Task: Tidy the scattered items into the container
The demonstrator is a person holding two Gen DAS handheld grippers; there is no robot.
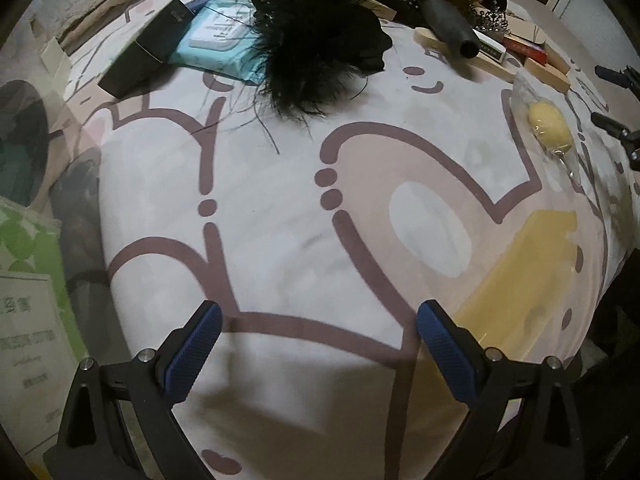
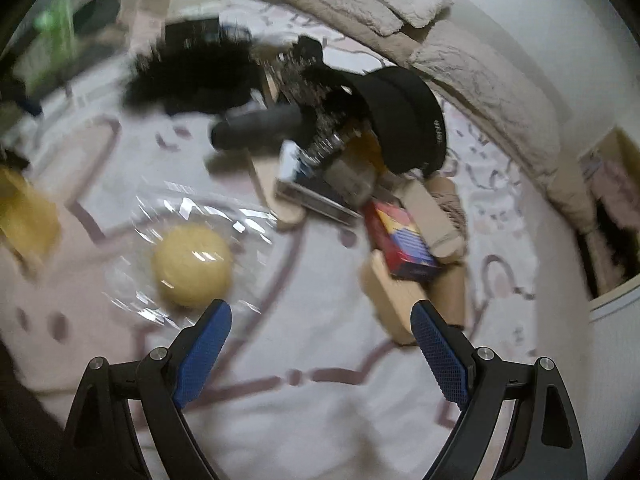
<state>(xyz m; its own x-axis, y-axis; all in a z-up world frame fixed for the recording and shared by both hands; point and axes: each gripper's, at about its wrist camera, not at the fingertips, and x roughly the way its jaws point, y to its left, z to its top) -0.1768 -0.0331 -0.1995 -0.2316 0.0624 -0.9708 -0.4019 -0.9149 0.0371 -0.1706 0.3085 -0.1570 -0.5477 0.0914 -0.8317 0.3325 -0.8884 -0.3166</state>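
one yellow sponge (image 2: 192, 264), two gripper sets spread

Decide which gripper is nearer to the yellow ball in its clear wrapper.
Right. The right gripper hovers open just beside the yellow ball, its fingers almost over the wrapper. The left gripper hangs open over bare blanket, well away from the ball.
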